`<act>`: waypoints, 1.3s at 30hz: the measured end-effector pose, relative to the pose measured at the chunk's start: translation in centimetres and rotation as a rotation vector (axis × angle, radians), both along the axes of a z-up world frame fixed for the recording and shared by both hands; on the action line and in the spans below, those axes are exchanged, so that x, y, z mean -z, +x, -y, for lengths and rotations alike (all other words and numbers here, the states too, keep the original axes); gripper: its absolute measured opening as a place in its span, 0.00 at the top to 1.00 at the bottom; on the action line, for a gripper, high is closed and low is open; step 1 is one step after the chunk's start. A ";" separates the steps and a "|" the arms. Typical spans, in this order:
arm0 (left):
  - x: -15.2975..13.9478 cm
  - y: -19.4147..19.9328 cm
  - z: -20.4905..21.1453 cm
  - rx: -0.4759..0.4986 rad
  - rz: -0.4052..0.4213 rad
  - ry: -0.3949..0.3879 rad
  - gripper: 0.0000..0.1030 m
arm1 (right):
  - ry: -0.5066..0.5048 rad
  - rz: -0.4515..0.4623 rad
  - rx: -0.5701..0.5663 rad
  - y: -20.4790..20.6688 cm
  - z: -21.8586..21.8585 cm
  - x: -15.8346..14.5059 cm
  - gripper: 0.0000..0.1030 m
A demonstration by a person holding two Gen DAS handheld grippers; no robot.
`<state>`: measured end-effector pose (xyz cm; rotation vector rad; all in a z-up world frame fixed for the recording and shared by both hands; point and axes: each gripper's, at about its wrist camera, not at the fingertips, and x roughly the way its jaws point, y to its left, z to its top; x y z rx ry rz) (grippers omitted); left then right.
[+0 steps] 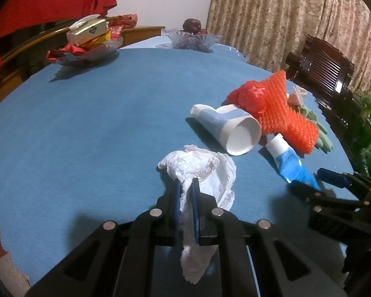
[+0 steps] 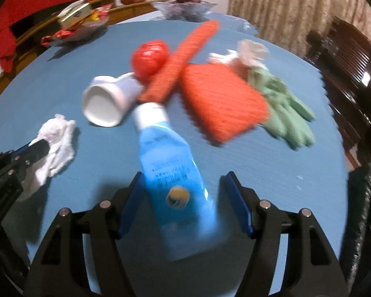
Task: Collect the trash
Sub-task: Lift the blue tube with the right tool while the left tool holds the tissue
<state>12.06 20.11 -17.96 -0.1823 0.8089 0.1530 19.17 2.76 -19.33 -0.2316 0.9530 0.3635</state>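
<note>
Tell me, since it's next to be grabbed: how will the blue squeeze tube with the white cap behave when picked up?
The blue squeeze tube with the white cap looks flattened and soft, so it will probably dent under pressure. Its glossy skin may slip. Lying flat between the open right tool, it seems unlikely to roll.

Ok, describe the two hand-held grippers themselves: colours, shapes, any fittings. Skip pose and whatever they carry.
Both look alike. The left hand-held gripper has a matte black plastic frame with triangular cut-outs, angular black linkage bars joined by round silver pins, and two thin flat blue finger pads. The right hand-held gripper has the same black frame, silver pins and blue pads. No cables, markings or sleeves are visible.
</note>
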 end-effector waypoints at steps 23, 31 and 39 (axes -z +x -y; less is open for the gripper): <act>0.3 0.5 0.2 -0.003 -0.009 0.006 0.91 | 0.053 0.008 -0.189 3.1 -3.5 0.4 0.54; -0.3 0.6 1.1 0.012 -0.001 0.010 0.91 | 0.104 -0.040 -0.140 2.3 -1.4 -0.4 0.56; -1.4 0.4 3.4 0.062 0.021 0.009 0.91 | 0.176 -0.048 -0.046 1.2 2.3 -2.4 0.56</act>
